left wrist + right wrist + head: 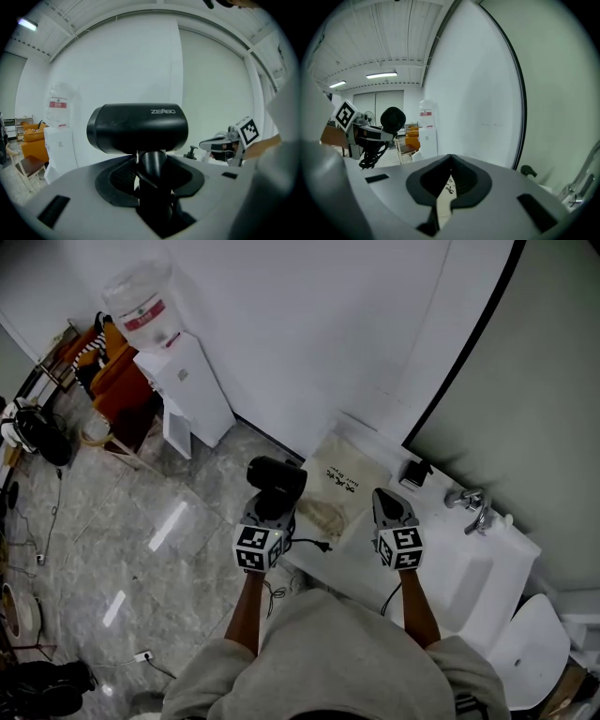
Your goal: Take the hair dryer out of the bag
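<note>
Handle clamped in the left gripper (151, 164), the black hair dryer (138, 129) stands barrel-up above the jaws; rigid, smooth plastic, likely top-heavy, so the handle seems the surest hold; the right gripper (450, 158) is pressed together, seemingly on nothing; beyond, the cream cloth bag (336, 486) lies slack on the counter (361, 563), the dryer held clear of it.

You're at a washroom-type counter w/ sink (466, 570) & tap (474, 508), right of frame. Upper left: water cooler (184, 382), orange chairs (120, 382), fan (39, 434) on tiled floor (178, 606), so prob. an office/lab room.
</note>
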